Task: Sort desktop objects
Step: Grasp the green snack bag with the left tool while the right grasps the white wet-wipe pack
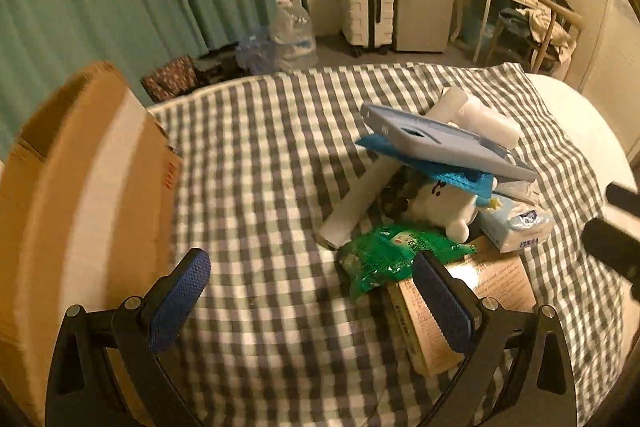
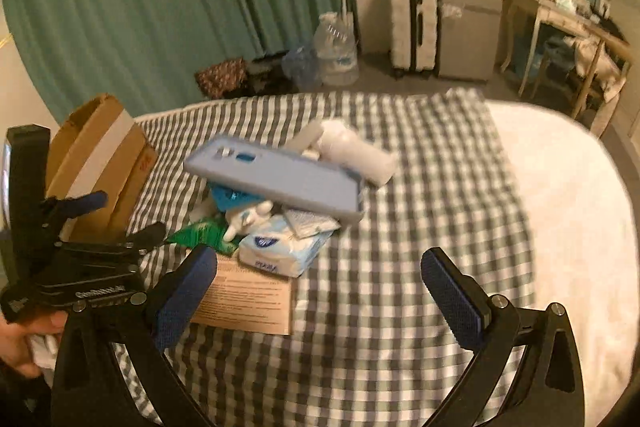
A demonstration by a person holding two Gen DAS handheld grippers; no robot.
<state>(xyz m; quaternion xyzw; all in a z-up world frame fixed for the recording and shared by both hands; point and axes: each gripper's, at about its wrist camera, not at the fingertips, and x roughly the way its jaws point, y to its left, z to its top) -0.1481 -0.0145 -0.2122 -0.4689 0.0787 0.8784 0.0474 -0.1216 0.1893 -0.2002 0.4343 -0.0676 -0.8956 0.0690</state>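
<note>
While both grippers, left (image 1: 312, 301) and right (image 2: 320, 291), are gaping wide, I'm eyeing a flat grey case (image 2: 276, 183) topping the pile on checked cloth (image 2: 420, 211).

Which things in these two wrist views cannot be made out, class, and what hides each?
- Inside of the brown cardboard box: left view, its blurred wall blocks it.
- White plush toy: both views, mostly under the grey-blue phone case.
- Print on the tan flat carton: both views, too small and blurred.
- Green foil packet: right view, partly behind the left gripper.
</note>
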